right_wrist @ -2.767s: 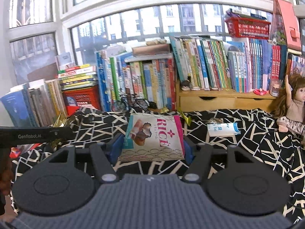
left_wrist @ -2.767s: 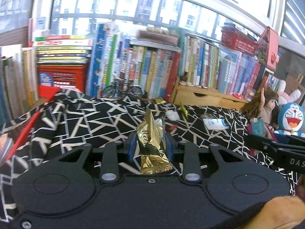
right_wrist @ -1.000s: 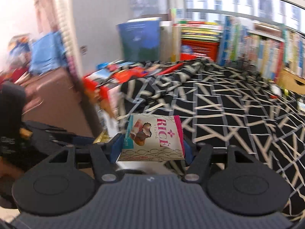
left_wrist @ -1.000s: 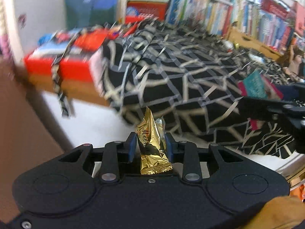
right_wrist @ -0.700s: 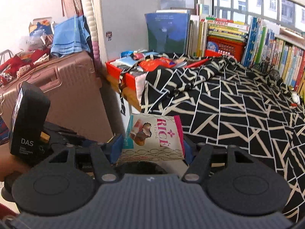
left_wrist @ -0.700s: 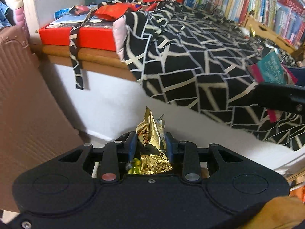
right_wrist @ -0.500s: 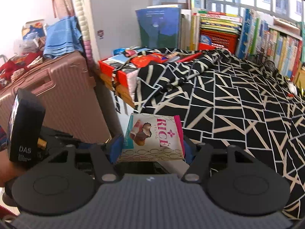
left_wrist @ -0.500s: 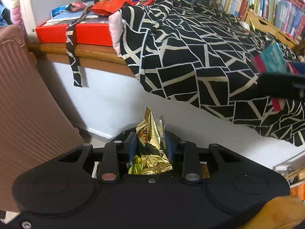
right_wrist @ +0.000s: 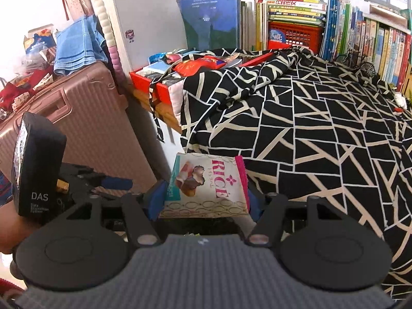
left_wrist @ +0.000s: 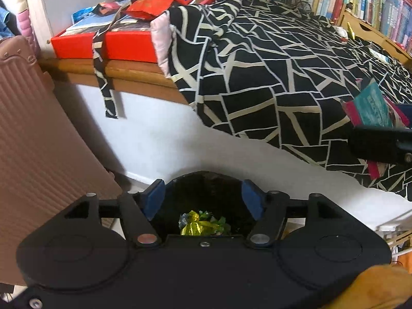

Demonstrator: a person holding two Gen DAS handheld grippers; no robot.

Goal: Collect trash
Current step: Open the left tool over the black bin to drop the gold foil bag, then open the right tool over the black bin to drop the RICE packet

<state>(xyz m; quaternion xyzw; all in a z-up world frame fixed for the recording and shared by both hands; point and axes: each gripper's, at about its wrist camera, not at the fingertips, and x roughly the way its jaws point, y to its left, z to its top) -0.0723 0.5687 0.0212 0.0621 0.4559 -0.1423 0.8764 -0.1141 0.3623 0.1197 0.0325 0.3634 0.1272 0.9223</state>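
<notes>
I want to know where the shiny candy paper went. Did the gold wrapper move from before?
Yes. The gold wrapper left the opening left tool and dropped down into the dark bin standing by the white wall.

The left tool (left_wrist: 203, 195) is matt black plastic with blue rubbery pads (left_wrist: 154, 197). Crinkled gold foil wrappers (left_wrist: 193, 226) shine inside the dark bin (left_wrist: 206, 180). The rice snack packet (right_wrist: 208, 188) looks glossy. The bedspread (right_wrist: 309, 118) is matt cloth; the suitcase (right_wrist: 90, 118) is ribbed, satin plastic.

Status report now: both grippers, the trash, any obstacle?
Left gripper opening, empty, over bin; gold wrapper inside. Right gripper shut on rice snack bag. Nothing in the way.
</notes>
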